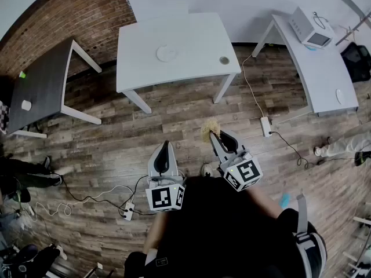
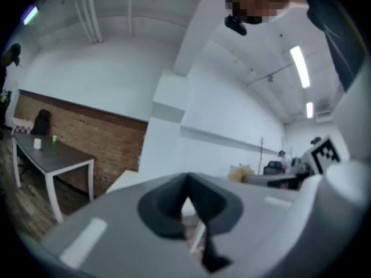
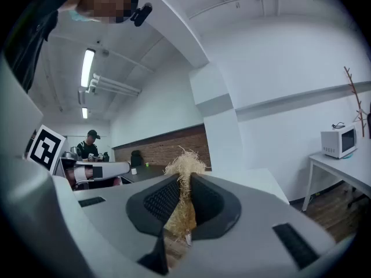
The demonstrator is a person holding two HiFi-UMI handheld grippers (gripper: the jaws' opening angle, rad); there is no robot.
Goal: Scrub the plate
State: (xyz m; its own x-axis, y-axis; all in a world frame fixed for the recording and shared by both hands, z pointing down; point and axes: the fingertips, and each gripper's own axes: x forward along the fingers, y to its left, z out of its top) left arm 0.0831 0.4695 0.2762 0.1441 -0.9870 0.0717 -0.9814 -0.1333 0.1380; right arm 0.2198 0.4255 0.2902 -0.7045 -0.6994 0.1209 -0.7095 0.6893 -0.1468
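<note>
In the head view, the person is standing on a wooden floor (image 1: 174,126) and holding both tools low in front of the body. The left tongs (image 1: 166,147) are pointing ahead over the floor. The right tongs (image 1: 215,134) are carrying a tuft of pale straw scrubber (image 1: 208,128) at their tip. The plate (image 1: 166,53) is lying flat near the middle of the white desk (image 1: 191,33) ahead, well apart from both tongs. A small round dish (image 1: 224,60) is sitting near that desk's right corner. A dark desk (image 1: 46,80) is standing to the left and another white desk to the right is bearing a microwave (image 1: 312,28).

In the left gripper view, the left tongs (image 2: 186,182) are pressed together at their tips, with nothing between them. The dark desk (image 2: 55,154) and a brick wall (image 2: 87,135) are showing beyond them.

In the right gripper view, the right tongs (image 3: 185,177) are pinching the straw scrubber (image 3: 184,164), whose fibres are sticking up above the pads and hanging below them. The microwave (image 3: 340,141) is showing at the right. The plate cannot be made out in either gripper view.
</note>
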